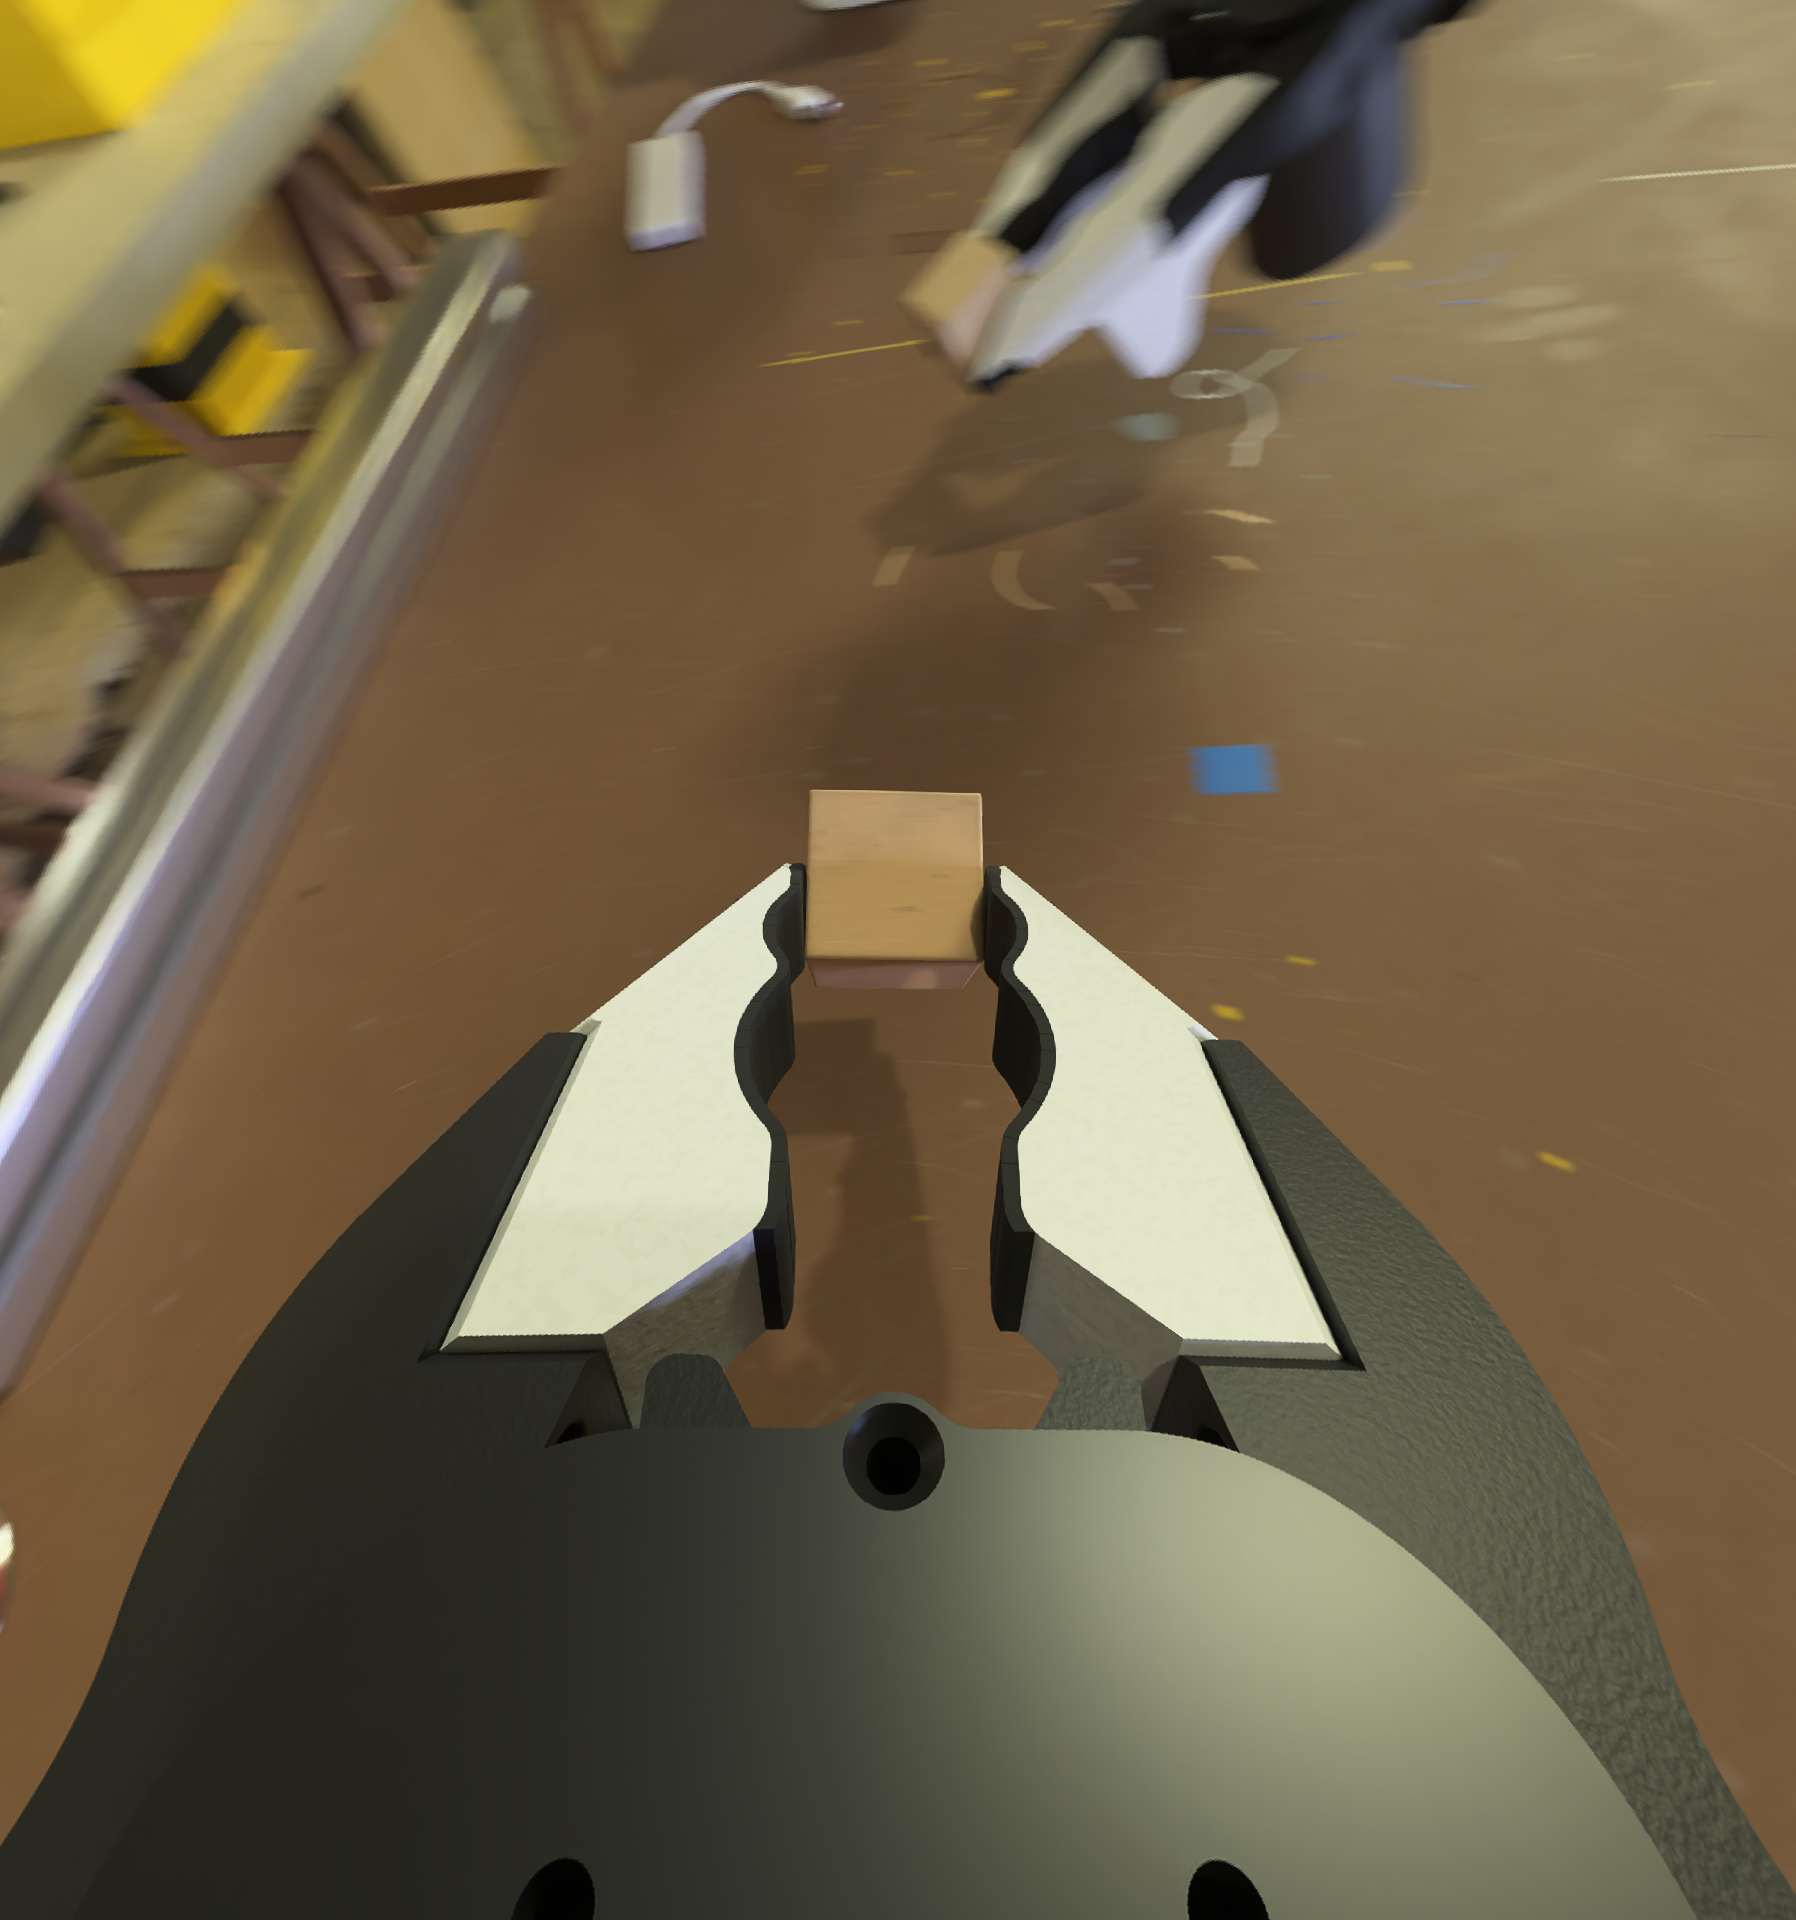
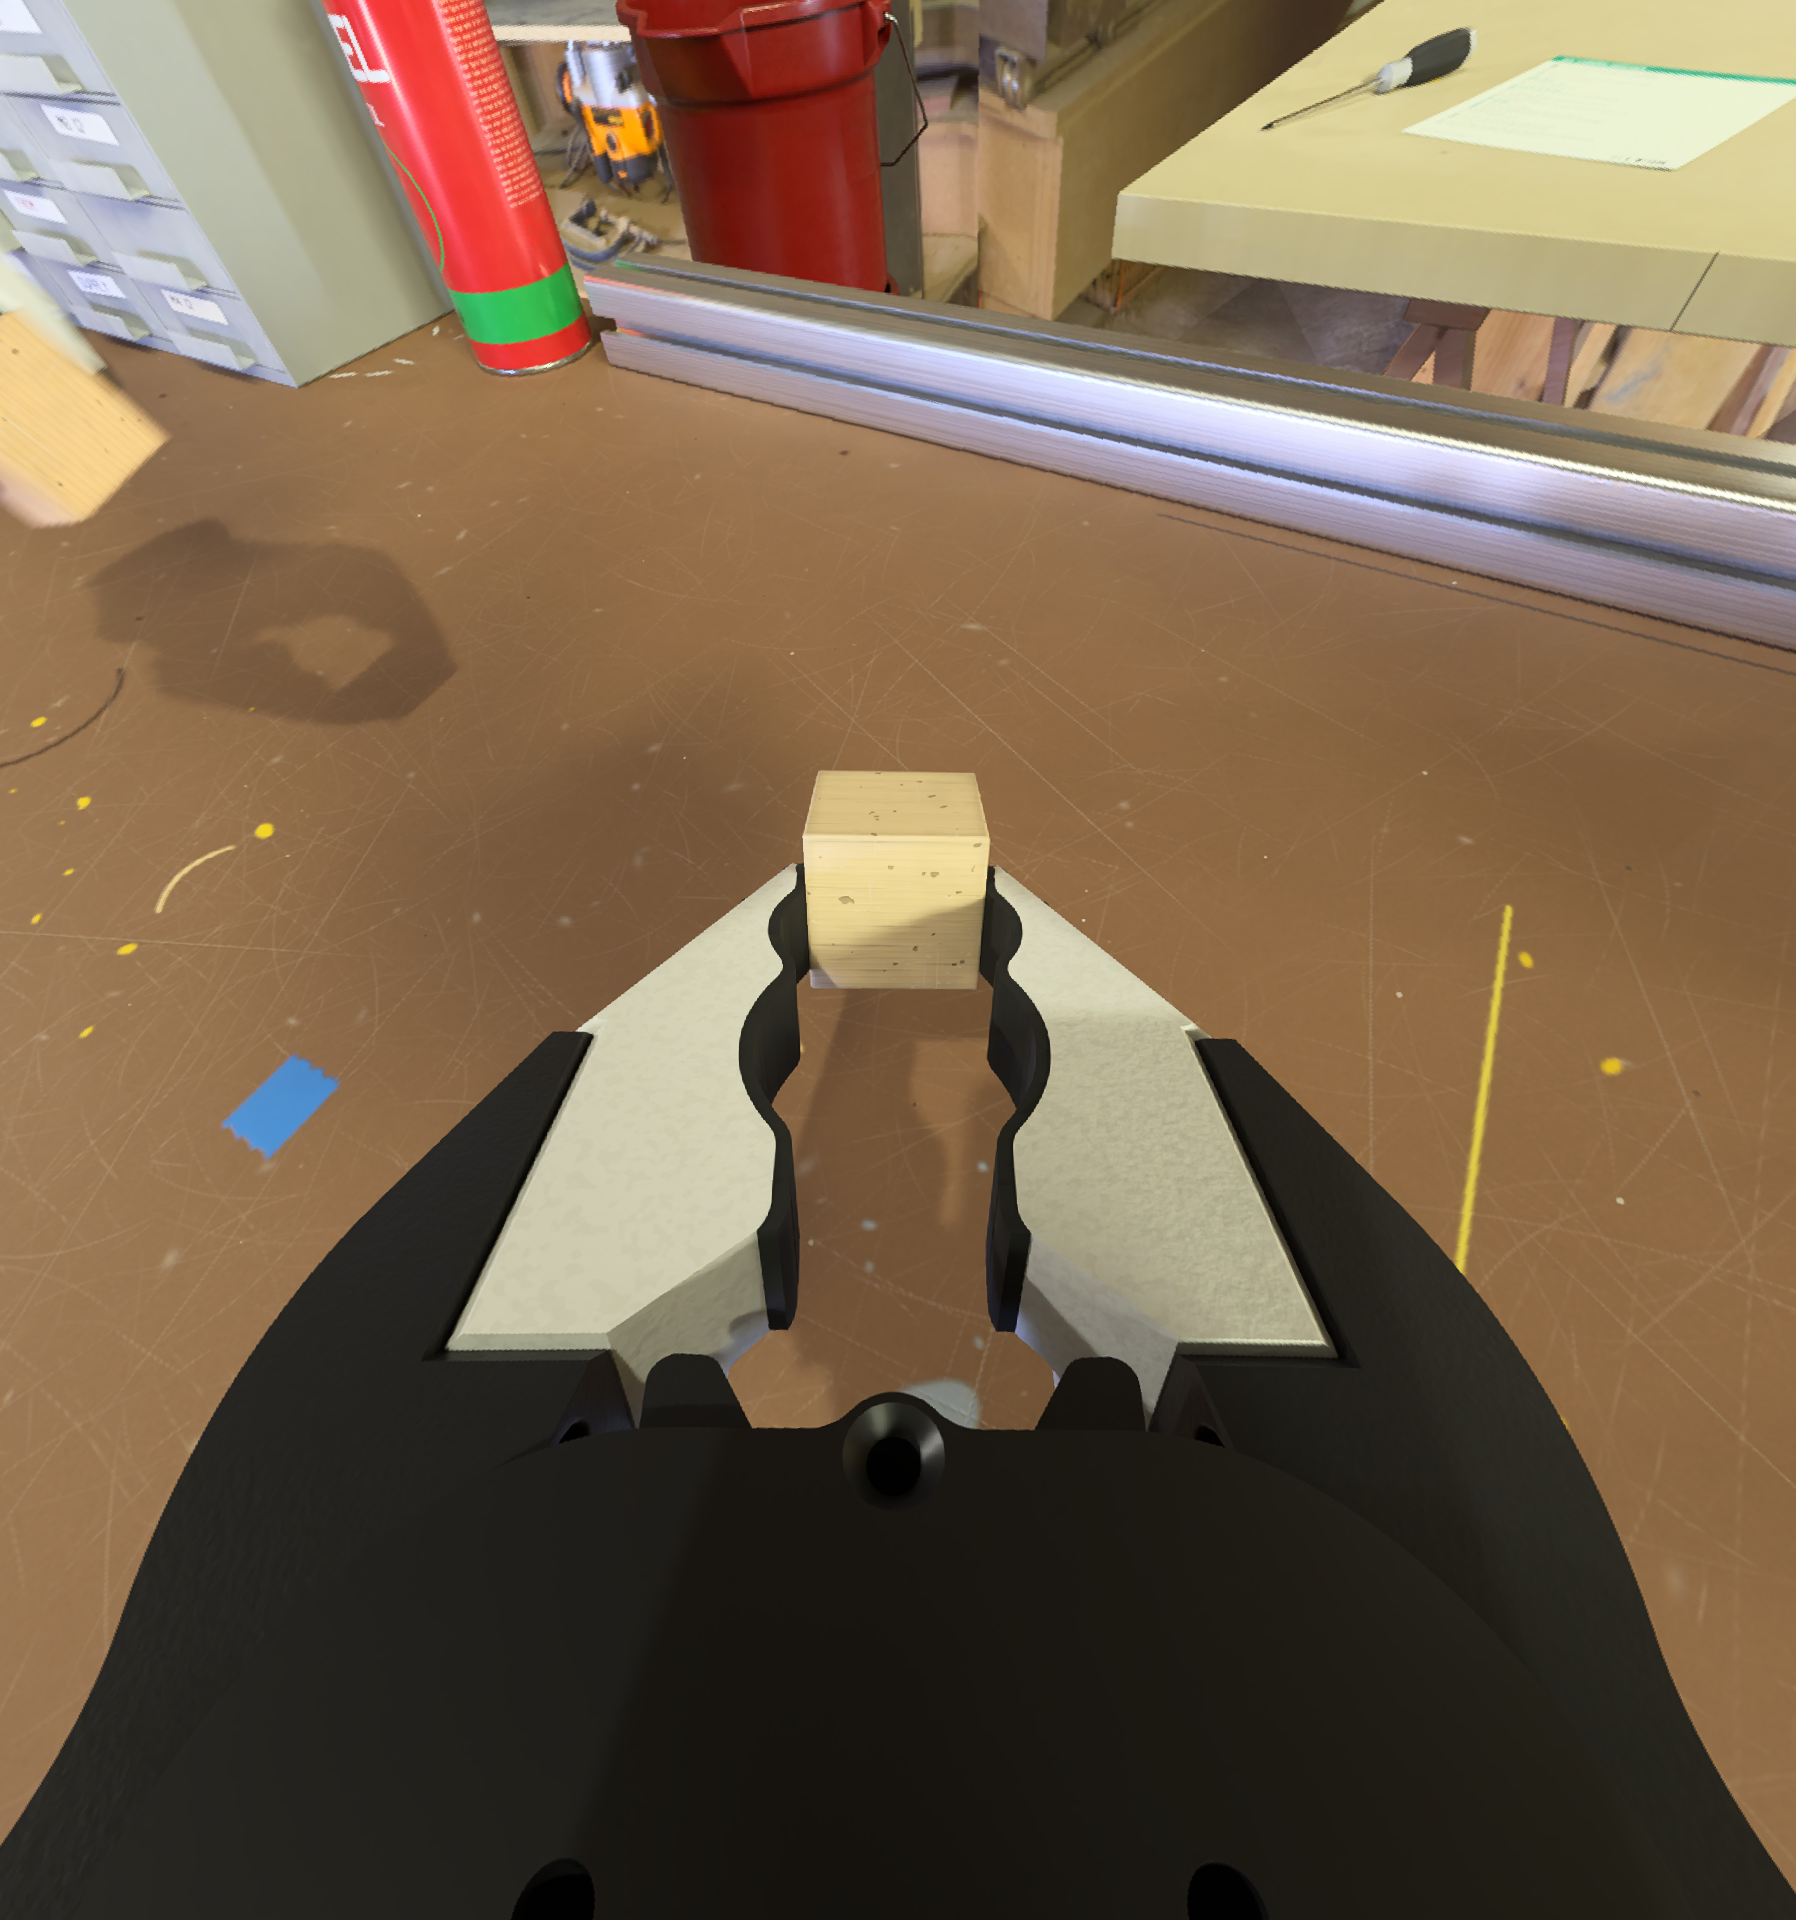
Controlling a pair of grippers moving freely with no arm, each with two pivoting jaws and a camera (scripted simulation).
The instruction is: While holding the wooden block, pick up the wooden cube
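Observation:
My left gripper [image 1: 894, 906] is shut on an orange-brown wooden block [image 1: 894, 883] at its fingertips and holds it above the brown floor; its shadow lies below. My right gripper [image 2: 894, 906] is shut on a pale speckled wooden cube [image 2: 894, 883], also held off the floor. In the left wrist view the right gripper [image 1: 987, 343] shows blurred at the top right with the pale cube [image 1: 951, 296] in it. In the right wrist view the orange-brown block [image 2: 37, 416] shows at the far left edge, with its gripper mostly out of frame.
A long aluminium rail [image 2: 1185, 416] lies across the floor ahead of the right gripper and left of the left gripper [image 1: 198, 779]. A red extinguisher [image 2: 478, 187], a red bucket [image 2: 780, 135], a grey drawer cabinet [image 2: 94, 177] and a low table [image 2: 1393, 229] stand behind it. A white adapter [image 1: 665, 187] lies on the floor.

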